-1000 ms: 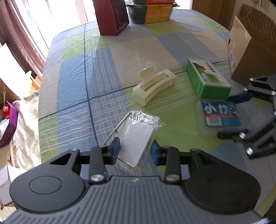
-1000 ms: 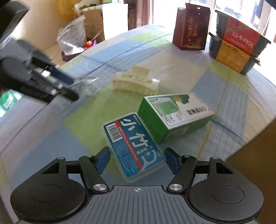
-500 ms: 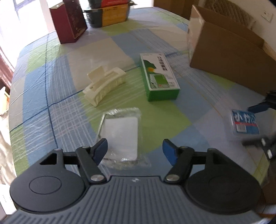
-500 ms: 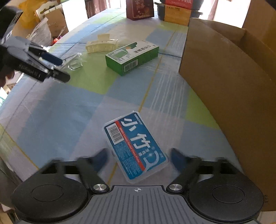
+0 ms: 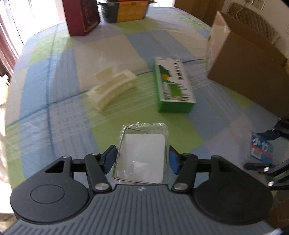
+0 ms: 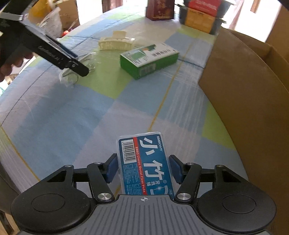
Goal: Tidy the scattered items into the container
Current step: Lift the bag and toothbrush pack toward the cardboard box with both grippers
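A clear plastic packet [image 5: 142, 153] with a white card and a wire frame sits between the pads of my left gripper [image 5: 142, 160], which is shut on its edges. My right gripper [image 6: 142, 168] is shut on a blue floss-pick box [image 6: 144, 162] just above the checked tablecloth, beside the open cardboard box [image 6: 243, 90]. A cream hair clip [image 5: 112, 92] and a green carton [image 5: 174, 88] lie on the cloth ahead of the left gripper. The right wrist view shows the left gripper [image 6: 79, 65] over the crumpled packet [image 6: 68, 76], far left.
A maroon box [image 5: 83, 16] and stacked food bowls [image 5: 126, 10] stand at the table's far edge. The cardboard box [image 5: 249, 72] fills the right side. A hand [image 6: 10, 63] holds the left gripper; bags [image 6: 52, 19] lie beyond the table.
My left gripper opened wide half a second ago and has now closed on the packet. My right gripper carried the floss-pick box from beside the green carton toward the cardboard box and squared it between its fingers.
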`<action>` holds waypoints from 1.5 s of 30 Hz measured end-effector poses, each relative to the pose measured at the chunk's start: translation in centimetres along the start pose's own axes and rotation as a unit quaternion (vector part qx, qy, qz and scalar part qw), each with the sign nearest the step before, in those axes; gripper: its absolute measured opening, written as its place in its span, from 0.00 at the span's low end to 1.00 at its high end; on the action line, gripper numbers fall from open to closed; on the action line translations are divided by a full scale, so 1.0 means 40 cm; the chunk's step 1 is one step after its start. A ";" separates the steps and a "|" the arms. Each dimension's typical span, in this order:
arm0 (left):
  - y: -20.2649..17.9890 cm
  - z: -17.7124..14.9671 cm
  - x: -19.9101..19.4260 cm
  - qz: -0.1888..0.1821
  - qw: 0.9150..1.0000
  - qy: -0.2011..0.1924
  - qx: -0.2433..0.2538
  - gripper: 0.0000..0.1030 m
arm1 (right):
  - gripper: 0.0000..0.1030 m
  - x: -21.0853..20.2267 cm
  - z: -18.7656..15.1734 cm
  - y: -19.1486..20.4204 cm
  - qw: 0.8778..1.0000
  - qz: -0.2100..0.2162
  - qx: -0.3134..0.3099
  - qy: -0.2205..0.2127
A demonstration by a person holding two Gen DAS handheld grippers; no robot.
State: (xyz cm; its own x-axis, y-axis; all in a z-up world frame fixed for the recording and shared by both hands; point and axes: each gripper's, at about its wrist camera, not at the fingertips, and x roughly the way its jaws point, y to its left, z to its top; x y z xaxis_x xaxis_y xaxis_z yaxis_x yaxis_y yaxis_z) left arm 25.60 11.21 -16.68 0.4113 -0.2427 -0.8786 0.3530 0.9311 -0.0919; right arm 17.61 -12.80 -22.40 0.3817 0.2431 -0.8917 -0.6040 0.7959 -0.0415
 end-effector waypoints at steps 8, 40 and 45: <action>-0.137 -0.007 -0.032 -0.048 0.999 0.000 0.005 0.53 | 0.60 -0.122 -0.072 -0.089 0.994 0.008 0.102 -0.026; -0.551 0.350 -0.216 -0.113 0.974 -0.100 0.169 0.53 | 0.60 -0.558 -0.109 -0.453 0.940 -0.024 0.313 -0.137; -0.585 0.455 -0.174 -0.103 0.973 -0.101 0.182 0.53 | 0.60 -0.568 -0.068 -0.533 0.939 -0.048 0.312 -0.139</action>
State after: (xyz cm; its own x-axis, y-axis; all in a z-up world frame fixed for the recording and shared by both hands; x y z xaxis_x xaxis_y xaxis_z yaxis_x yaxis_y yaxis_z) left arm 29.77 -13.85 0.11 0.4437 -0.4974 -0.7455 0.7047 0.7076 -0.0527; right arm 19.91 -36.79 -2.49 0.6338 0.2189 -0.7419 -0.0625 0.9705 0.2330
